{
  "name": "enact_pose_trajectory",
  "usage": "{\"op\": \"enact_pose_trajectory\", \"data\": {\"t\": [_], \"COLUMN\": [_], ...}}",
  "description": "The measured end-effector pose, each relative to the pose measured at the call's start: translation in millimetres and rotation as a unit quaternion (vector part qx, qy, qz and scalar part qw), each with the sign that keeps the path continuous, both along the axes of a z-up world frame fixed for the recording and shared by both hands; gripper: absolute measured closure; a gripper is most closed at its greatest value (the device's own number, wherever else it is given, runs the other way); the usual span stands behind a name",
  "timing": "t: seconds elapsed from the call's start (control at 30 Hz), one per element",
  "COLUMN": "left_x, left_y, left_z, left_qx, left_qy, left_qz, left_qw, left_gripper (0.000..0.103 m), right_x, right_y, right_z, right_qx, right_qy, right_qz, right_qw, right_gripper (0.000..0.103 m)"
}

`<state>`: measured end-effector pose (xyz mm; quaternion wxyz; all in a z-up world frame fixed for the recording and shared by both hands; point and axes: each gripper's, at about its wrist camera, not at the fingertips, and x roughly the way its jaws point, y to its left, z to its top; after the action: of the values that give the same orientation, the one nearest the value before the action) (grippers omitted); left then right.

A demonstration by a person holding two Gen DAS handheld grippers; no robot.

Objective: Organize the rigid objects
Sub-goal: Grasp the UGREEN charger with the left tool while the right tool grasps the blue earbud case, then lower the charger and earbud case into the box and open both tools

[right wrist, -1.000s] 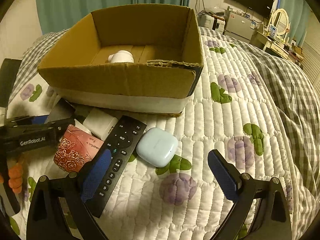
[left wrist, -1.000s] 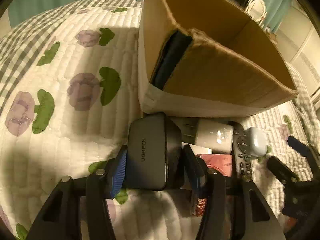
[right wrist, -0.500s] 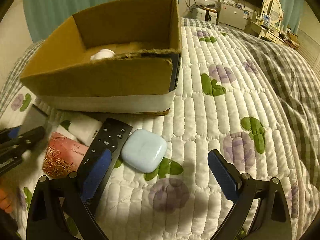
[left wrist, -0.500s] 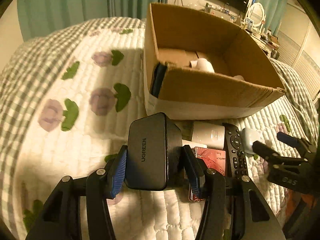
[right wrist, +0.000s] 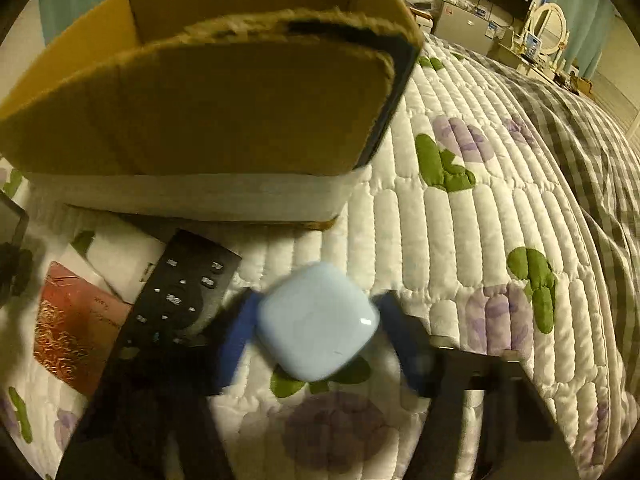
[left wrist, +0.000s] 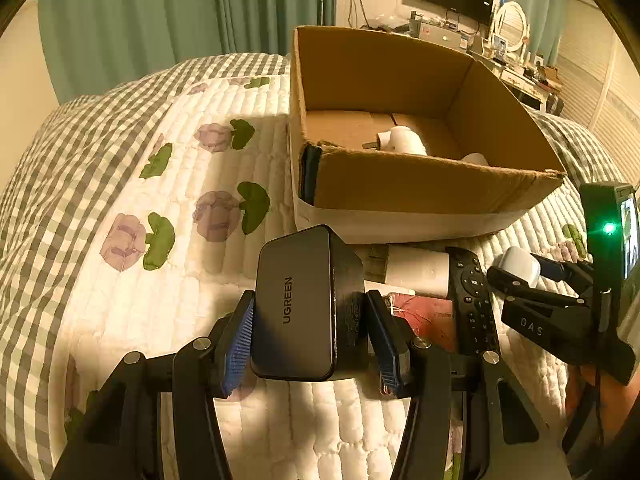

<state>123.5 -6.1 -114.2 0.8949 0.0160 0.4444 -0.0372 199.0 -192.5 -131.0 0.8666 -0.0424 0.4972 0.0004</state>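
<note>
My left gripper (left wrist: 312,340) is shut on a dark grey UGREEN charger (left wrist: 304,304) and holds it above the quilt, in front of the cardboard box (left wrist: 400,188). The box holds white plug adapters (left wrist: 404,140). My right gripper (right wrist: 320,340) has its blue pads on both sides of a pale blue earbud case (right wrist: 318,322) that lies on the quilt; the view is blurred. The right gripper also shows in the left wrist view (left wrist: 520,276), at the case (left wrist: 518,264).
A black remote (right wrist: 180,300), a white adapter (right wrist: 120,260) and a red patterned box (right wrist: 72,332) lie in front of the cardboard box (right wrist: 200,120). The flowered quilt (right wrist: 480,240) stretches to the right; the checked blanket (left wrist: 60,160) lies to the left.
My left gripper has risen with the charger, so the box's inside shows. My right gripper has moved forward and closed in around the earbud case.
</note>
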Motion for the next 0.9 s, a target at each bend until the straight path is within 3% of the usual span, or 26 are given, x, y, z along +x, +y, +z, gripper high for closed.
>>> {"op": "enact_pose_trajectory", "data": {"t": [0.27, 0.57, 0.77, 0.9], "left_x": [-18.5, -39.4, -18.8, 11.5], "left_y": [-5.1, -14.1, -24.5, -33.0], "left_z": [16.9, 81.3, 121.5, 130.6], "left_qx": [0.000, -0.011, -0.011, 0.001], "left_qy": [-0.014, -0.066, -0.097, -0.104], "left_qz": [-0.004, -0.022, -0.032, -0.032], "left_qw": [0.9999, 0.9975, 0.9947, 0.9940], "left_gripper": [0.049, 0.049, 0.049, 0.049], "right_x": [-23.5, -57.7, -57.0, -36.5], "right_y": [-2.8, -3.9, -4.7, -4.6], "right_z": [28.1, 101.0, 166.2, 193.2], "right_qx": [0.019, 0.048, 0.052, 0.045], "right_qy": [-0.028, -0.079, -0.138, -0.160], "right_qz": [0.016, 0.056, 0.065, 0.070], "right_qw": [0.999, 0.994, 0.987, 0.984], "right_gripper": [0.046, 0.046, 0.046, 0.046]}}
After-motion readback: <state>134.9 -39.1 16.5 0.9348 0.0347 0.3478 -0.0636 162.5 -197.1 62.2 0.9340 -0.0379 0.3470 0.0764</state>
